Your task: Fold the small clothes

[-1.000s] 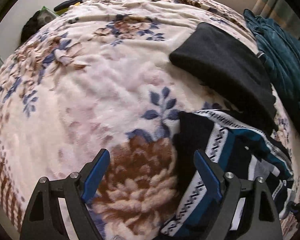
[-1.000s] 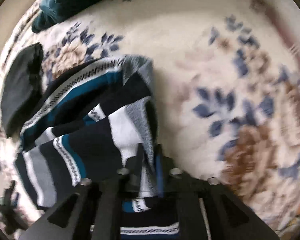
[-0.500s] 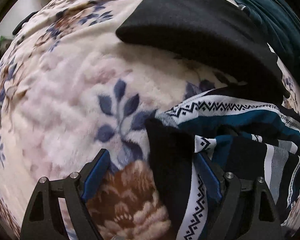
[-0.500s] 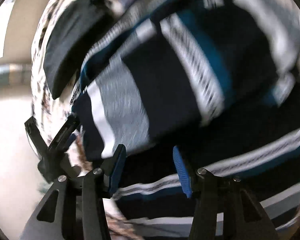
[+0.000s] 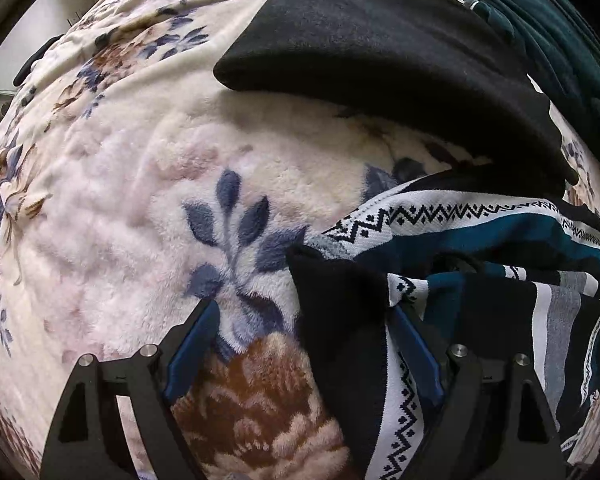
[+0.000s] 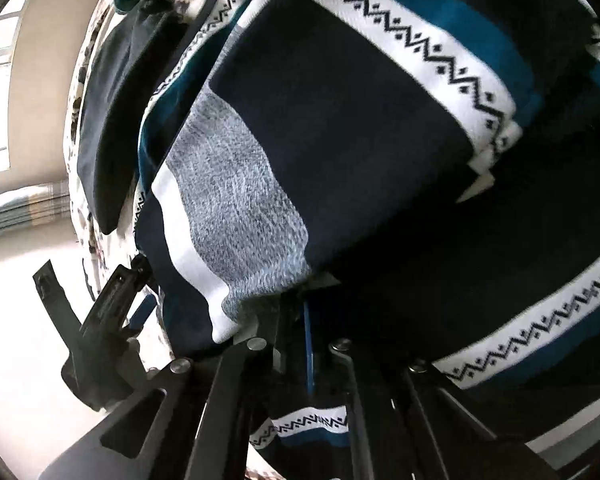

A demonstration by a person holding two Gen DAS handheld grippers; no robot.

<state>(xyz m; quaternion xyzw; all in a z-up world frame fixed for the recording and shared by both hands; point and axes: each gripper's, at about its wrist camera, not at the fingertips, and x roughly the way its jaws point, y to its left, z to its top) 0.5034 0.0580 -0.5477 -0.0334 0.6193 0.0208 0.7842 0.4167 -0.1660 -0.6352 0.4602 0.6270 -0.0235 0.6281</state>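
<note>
I am pinching an edge of the striped navy, teal and white knitted garment (image 6: 340,128) with my right gripper (image 6: 300,320), its jaws just closing, while my left gripper (image 5: 300,344) is hovering spread over its near-left corner on the floral fleece blanket (image 5: 140,200), the folding looking barely begun.

Striped knit garment (image 5: 480,280), in bands of navy, teal, grey and white with black zigzag trim, lying bunched and partly folded on a floral fleece blanket (image 5: 140,200); one navy corner points toward the blanket's blue leaf print. Folded black garment (image 5: 380,48), flat and smooth, just beyond it; their edges meet or overlap at the striped piece's far side
</note>
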